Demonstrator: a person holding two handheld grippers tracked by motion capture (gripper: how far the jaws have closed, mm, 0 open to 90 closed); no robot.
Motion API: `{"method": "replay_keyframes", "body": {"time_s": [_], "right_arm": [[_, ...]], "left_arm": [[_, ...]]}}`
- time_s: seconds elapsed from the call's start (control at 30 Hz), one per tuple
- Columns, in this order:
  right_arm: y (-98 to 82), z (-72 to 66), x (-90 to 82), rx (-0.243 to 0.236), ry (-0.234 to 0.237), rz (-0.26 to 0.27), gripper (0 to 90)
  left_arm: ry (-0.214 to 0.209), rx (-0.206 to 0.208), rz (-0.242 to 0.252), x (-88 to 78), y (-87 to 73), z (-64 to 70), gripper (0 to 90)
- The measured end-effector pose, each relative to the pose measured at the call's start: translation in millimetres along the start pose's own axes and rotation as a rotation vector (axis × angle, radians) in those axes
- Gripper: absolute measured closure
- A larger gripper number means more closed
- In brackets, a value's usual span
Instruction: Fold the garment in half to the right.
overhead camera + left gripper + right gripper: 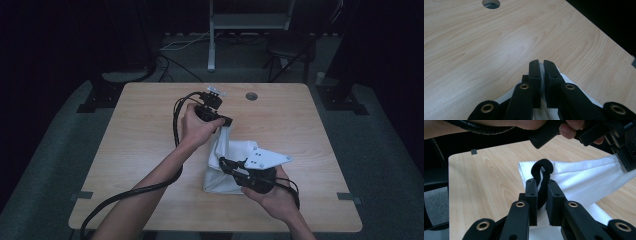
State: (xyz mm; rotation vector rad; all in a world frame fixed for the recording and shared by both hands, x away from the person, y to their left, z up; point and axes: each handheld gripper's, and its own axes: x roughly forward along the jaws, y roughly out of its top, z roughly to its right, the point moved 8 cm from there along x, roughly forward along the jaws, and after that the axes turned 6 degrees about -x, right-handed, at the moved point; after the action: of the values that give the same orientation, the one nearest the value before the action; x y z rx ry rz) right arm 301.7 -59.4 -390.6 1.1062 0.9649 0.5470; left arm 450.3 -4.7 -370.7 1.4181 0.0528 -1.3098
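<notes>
A white cloth bag [227, 172] lies at the table's middle right, one end pulled up. My left gripper [226, 121] is shut on that raised edge; in the left gripper view its jaws [541, 64] pinch white cloth [565, 79] above the wood. My right gripper [226, 162] is at the bag's near side. In the right gripper view it [541, 183] is shut on a black strap loop [542, 168] that stands up from the white cloth [579, 177]. The left gripper [624, 150] holds the stretched far end of the cloth at the upper right.
The wooden table [150, 130] has a round cable hole [251, 96] near its far edge, also seen as the hole [491, 3] in the left gripper view. Black cables [176, 125] trail from the left gripper. A chair [290, 50] and a metal stand [212, 45] are beyond the table.
</notes>
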Motion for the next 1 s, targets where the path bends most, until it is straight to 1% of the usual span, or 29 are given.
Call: {"method": "replay_keyframes", "body": {"time_s": [0.03, 0.07, 0.3, 0.4, 0.57, 0.6, 0.83, 1.0], "right_arm": [[-0.2, 0.0, -0.2, 0.004, -0.001, 0.001, 81.4], [-0.4, 0.0, -0.6, 0.005, -0.001, 0.0, 81.4], [-3.0, 1.4, -3.4, 0.012, -0.005, 0.002, 81.4], [-4.9, 2.9, -5.2, 0.015, -0.008, 0.003, 81.4], [-7.0, 4.1, -7.8, 0.019, -0.013, -0.002, 81.4], [-7.2, 4.0, -7.9, 0.019, -0.012, -0.002, 81.4], [-9.4, 4.7, -8.7, 0.022, -0.014, -0.003, 81.4], [-13.3, 6.1, -12.3, 0.028, -0.019, -0.008, 81.4]], "left_arm": [[-0.001, -0.004, 0.003, 0.5, 0.5, 0.9, 85.6], [0.0, 0.003, -0.001, 0.5, 0.6, 1.1, 85.6], [-0.002, 0.005, 0.004, 3.4, 2.6, 5.0, 85.6], [-0.001, 0.012, -0.004, 4.2, 2.2, 5.4, 85.6], [-0.003, 0.008, -0.003, 7.4, 2.2, 6.9, 85.6], [-0.001, 0.017, -0.011, 7.6, 1.7, 6.6, 85.6], [0.001, 0.015, -0.013, 10.6, 1.1, 6.9, 85.6], [0.0, 0.012, -0.009, 14.4, 0.8, 8.7, 85.6]]}}
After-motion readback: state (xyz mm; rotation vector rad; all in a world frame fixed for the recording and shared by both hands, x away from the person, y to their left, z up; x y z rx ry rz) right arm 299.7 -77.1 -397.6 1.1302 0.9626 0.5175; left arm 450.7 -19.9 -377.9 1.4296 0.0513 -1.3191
